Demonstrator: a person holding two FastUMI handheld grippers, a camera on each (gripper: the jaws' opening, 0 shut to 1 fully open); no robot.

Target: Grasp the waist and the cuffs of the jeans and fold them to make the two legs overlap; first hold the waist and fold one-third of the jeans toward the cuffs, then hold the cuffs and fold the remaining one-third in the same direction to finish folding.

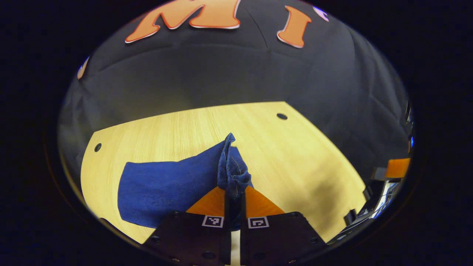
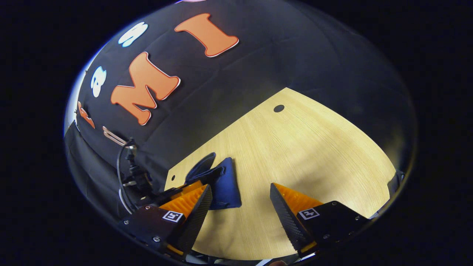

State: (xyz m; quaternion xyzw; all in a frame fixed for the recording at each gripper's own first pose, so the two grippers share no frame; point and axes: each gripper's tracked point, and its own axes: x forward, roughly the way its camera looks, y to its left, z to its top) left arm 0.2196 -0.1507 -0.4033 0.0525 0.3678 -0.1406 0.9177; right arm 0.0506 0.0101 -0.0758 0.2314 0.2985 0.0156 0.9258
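The blue jeans point(image 1: 166, 188) lie as a folded bundle on the pale wooden table point(image 1: 295, 155), spreading left of my fingers. My left gripper point(image 1: 234, 194) is shut on a bunched edge of the denim, which sticks up between its fingers. In the right gripper view the jeans point(image 2: 226, 184) appear as a small dark blue fold near the table's far left edge, with the left gripper point(image 2: 186, 189) holding them from the left. My right gripper point(image 2: 240, 187) hangs open above the table point(image 2: 314, 147), just right of the jeans, with nothing between its fingers.
Round holes mark the tabletop point(image 1: 282, 116) point(image 1: 97, 147) point(image 2: 279, 108). The black cloth wall stands right behind the table's far edge. Some equipment with an orange part point(image 1: 397, 168) sits off the table's right side. A cable point(image 2: 120, 162) runs from the left gripper.
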